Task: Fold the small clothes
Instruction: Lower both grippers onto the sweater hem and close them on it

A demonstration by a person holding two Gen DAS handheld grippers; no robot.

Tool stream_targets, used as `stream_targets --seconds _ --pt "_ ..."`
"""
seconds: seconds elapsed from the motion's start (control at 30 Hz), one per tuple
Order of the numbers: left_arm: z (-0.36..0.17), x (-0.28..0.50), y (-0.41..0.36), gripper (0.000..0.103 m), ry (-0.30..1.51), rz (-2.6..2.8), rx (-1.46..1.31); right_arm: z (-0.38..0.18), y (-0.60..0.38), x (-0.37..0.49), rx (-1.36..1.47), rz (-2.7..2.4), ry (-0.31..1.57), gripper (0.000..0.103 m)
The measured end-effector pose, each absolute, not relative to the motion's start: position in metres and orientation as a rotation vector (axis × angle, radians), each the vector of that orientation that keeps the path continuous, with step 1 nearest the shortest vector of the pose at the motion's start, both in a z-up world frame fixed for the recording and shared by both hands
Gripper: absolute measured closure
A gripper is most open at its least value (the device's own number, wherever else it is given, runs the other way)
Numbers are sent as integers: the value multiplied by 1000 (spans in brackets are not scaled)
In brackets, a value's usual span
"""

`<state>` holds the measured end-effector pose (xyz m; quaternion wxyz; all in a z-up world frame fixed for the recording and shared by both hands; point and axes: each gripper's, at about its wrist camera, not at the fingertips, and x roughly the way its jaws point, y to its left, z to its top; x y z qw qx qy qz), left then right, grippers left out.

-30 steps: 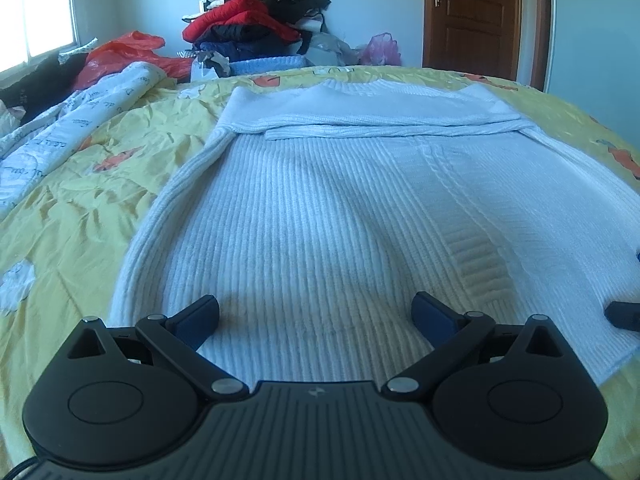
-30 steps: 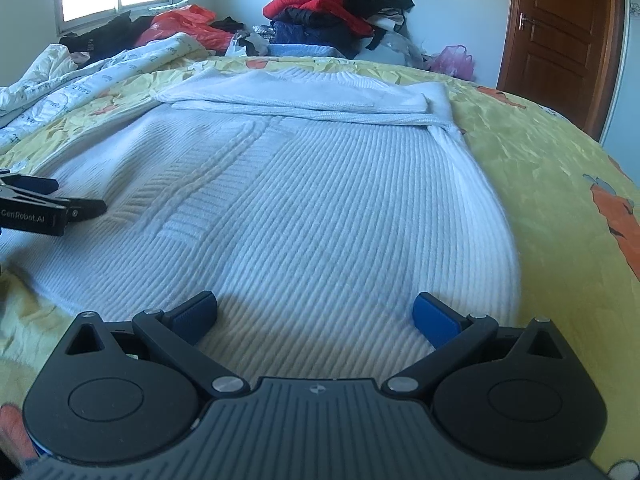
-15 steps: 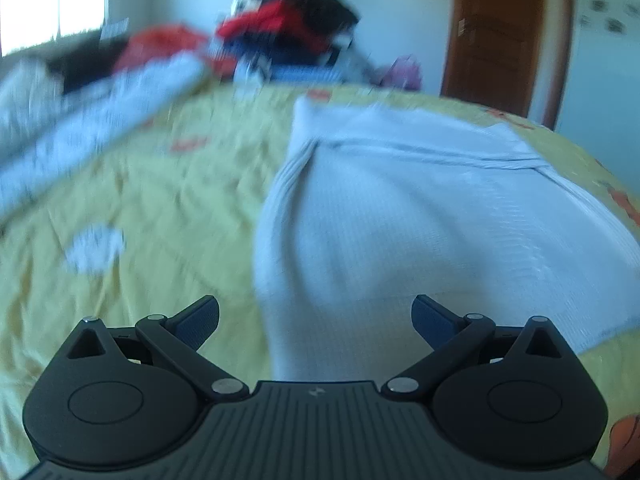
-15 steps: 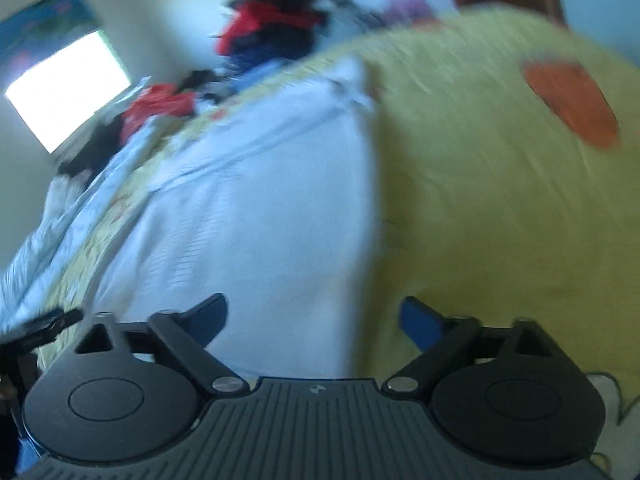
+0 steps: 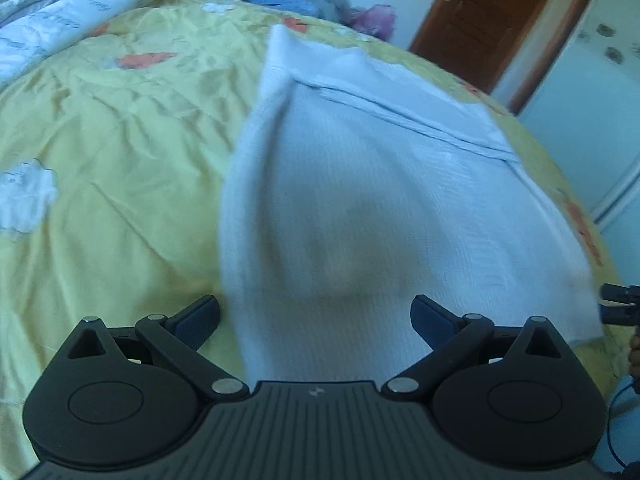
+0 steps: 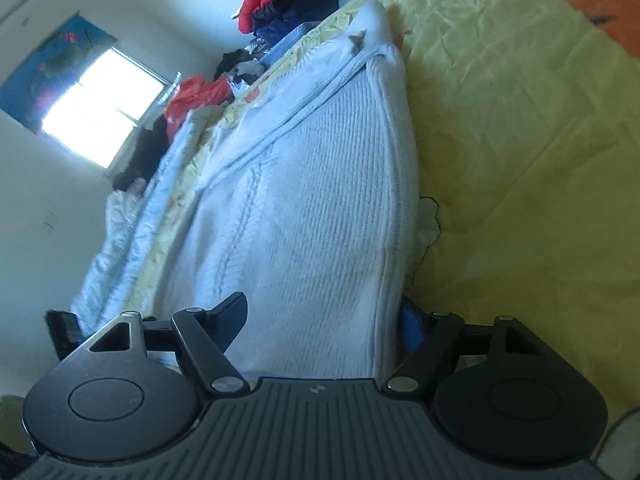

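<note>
A white ribbed knit sweater (image 5: 372, 200) lies flat on the yellow bedspread (image 5: 120, 152), its far end folded over. My left gripper (image 5: 316, 316) is open at the sweater's near left corner, one finger over the bedspread, one over the knit. My right gripper (image 6: 324, 316) is open and rolled sideways at the sweater's near right edge (image 6: 312, 220), its fingers straddling the hem. The right finger is partly hidden behind the fabric edge. The right gripper's tip shows at the far right of the left wrist view (image 5: 620, 308).
A pile of red, black and blue clothes (image 6: 288, 4) sits at the far end of the bed. A white printed quilt (image 5: 68, 28) lies along the left side. A brown door (image 5: 492, 20) stands at the back right; a window (image 6: 100, 120) is on the left wall.
Both grippers have moved outward from the middle of the hem to the sweater's near corners. The right gripper has rolled sideways. Both stayed open.
</note>
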<state>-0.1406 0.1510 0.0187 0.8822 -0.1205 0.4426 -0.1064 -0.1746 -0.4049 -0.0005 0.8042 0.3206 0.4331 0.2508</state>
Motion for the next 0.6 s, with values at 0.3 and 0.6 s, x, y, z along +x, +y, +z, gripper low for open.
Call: stream_targets --seconds 0.3,0.6 --pt "26 -124 150 60 962 -215 -120 -5 -403 -160 687 584 941 30" --pt "26 -120 150 39 1033 -307 -160 -7 -399 -151 702 611 948 31"
